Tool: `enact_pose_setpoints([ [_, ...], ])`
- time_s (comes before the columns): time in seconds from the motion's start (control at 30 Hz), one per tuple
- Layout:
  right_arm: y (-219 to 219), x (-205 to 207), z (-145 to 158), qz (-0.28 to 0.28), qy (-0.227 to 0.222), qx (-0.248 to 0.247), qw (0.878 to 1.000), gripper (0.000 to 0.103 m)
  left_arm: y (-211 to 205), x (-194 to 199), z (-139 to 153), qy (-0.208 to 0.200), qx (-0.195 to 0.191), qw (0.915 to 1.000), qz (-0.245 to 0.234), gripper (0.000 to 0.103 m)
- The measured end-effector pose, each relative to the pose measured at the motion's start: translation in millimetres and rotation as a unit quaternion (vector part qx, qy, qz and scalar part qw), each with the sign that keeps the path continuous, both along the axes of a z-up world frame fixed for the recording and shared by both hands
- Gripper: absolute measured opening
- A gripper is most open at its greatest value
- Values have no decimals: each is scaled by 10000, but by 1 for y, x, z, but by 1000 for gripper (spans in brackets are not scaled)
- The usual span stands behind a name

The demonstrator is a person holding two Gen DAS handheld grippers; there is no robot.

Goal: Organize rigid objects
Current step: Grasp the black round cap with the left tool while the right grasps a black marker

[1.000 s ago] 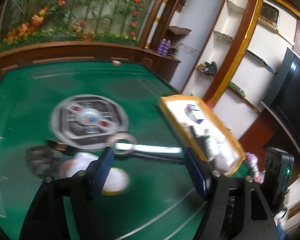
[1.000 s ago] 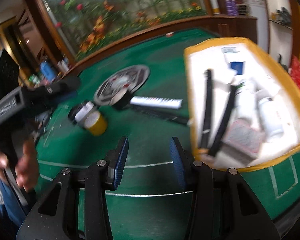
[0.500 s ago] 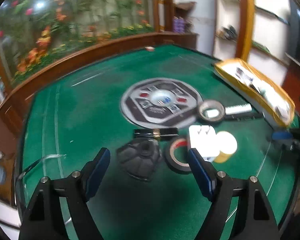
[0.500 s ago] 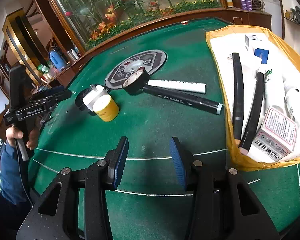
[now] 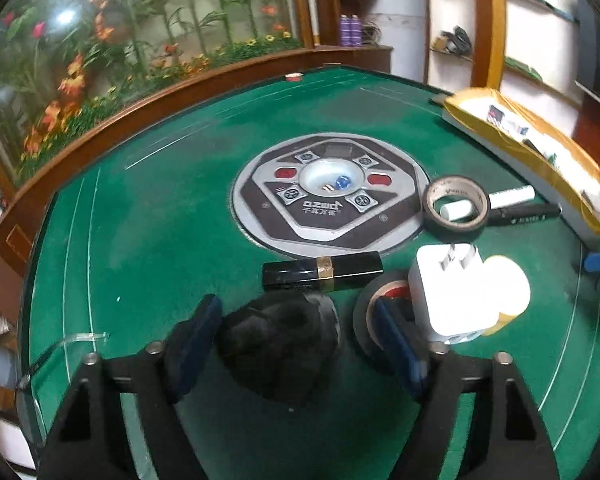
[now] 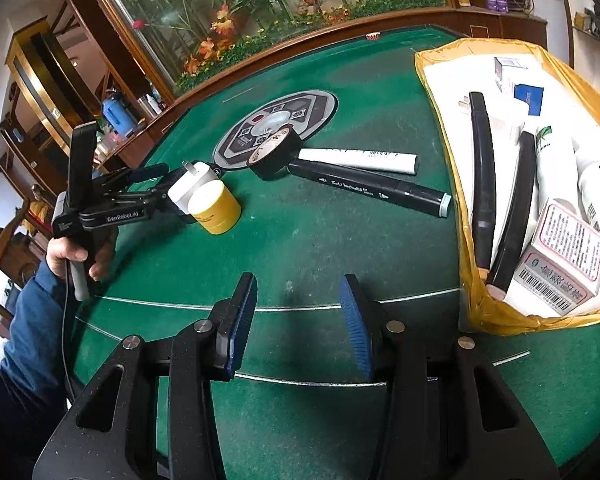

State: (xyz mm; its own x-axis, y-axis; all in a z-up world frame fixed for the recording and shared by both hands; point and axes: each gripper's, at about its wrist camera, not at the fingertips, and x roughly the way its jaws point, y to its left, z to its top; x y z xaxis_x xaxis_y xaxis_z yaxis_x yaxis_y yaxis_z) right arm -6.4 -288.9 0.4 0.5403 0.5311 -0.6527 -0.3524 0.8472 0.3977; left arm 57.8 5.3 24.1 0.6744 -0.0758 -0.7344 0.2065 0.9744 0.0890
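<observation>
Along the right edge of the green tabletop (image 6: 300, 248) sits the yellow-lined tray (image 6: 436, 92), holding two black curved bars (image 6: 482, 168), a white tube (image 6: 552, 160), a pink-and-white carton (image 6: 564, 256) and small blue-and-white boxes (image 6: 520, 84). Near the centre, beside the round dice console (image 5: 328, 196), a black tape roll (image 5: 456, 206) lies over the ends of a white pen (image 6: 360, 159) and a black marker (image 6: 372, 190).

Toward the near edge, the left gripper (image 5: 296, 340) has its jaws spread wide around a dark black lump (image 5: 280, 336); its right finger reaches into a second tape roll (image 5: 366, 312), which the white plug adapter (image 5: 448, 292) overlaps. The yellow jar (image 6: 214, 208) touches the adapter. A black-and-gold lipstick case (image 5: 322, 270) lies just beyond the lump.

The right gripper (image 6: 296, 320) hovers wide and empty over bare felt between the jar and the tray, with open cloth ahead up to the marker.

Compared with half a second ago, the left gripper has dropped closer, so the lump now sits between its fingers; the right view is nearly unchanged.
</observation>
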Motion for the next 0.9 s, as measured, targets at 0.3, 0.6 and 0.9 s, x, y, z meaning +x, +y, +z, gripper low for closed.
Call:
enact_pose_setpoints([
  [0.3,-3,29,35,-240,-268,-491,9981,43,-1,-23,2,358,-362,9970,577,34],
  [0.6,7,96,22,-384,236,-923,9947,43,0,-26,1,328,-447,9969,563,34],
  [0.9,55,71,14,688,296,-1520,9855,53,1,-24,2,297,-350,9975,530,34],
])
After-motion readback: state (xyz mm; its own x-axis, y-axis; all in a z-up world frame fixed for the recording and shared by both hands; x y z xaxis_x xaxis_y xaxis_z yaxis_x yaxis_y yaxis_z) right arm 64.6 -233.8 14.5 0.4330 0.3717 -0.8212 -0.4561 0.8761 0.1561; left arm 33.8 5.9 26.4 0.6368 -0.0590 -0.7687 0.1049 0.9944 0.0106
